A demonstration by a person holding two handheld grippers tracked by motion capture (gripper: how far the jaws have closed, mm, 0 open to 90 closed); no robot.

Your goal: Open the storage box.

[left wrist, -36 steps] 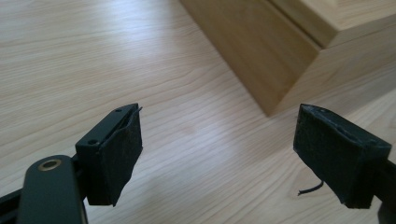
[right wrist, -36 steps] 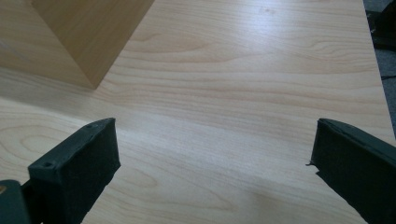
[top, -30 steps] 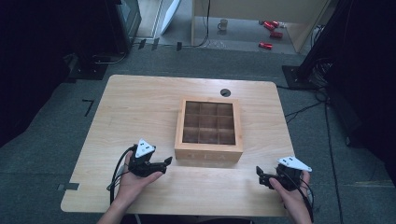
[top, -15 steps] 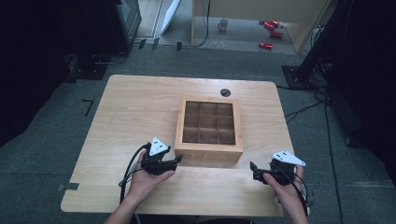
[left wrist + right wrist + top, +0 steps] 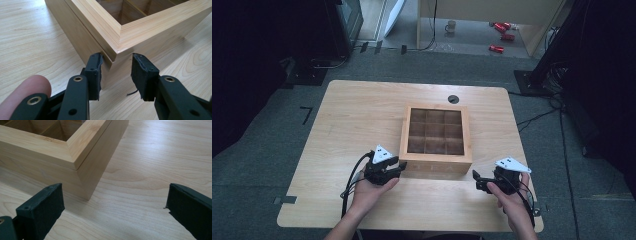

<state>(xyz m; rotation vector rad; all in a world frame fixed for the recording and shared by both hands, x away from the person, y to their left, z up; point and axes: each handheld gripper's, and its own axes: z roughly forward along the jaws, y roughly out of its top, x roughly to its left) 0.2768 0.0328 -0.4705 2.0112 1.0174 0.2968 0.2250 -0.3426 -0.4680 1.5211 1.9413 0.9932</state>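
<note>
A light wooden box [image 5: 437,162] with a grid of open compartments stands in the middle of the table [image 5: 357,115]. My left gripper [image 5: 401,166] is at the box's near left corner. In the left gripper view the corner of the box [image 5: 117,37] sits between the jaws of the left gripper [image 5: 116,72], which have just been closing, and the pads [image 5: 96,72] press on its two sides. My right gripper [image 5: 475,180] hovers off the near right corner. In the right gripper view the right gripper [image 5: 112,202] is open wide, a short way from the box [image 5: 75,157].
A round cable hole [image 5: 453,99] lies in the table behind the box. The floor beyond holds a mug [image 5: 451,26], red cans [image 5: 502,37] and cables [image 5: 537,117]. Bare tabletop lies left and right of the box.
My left gripper has shifted right up to the box's corner and its jaws have closed on it. My right gripper has drifted left toward the box, still open.
</note>
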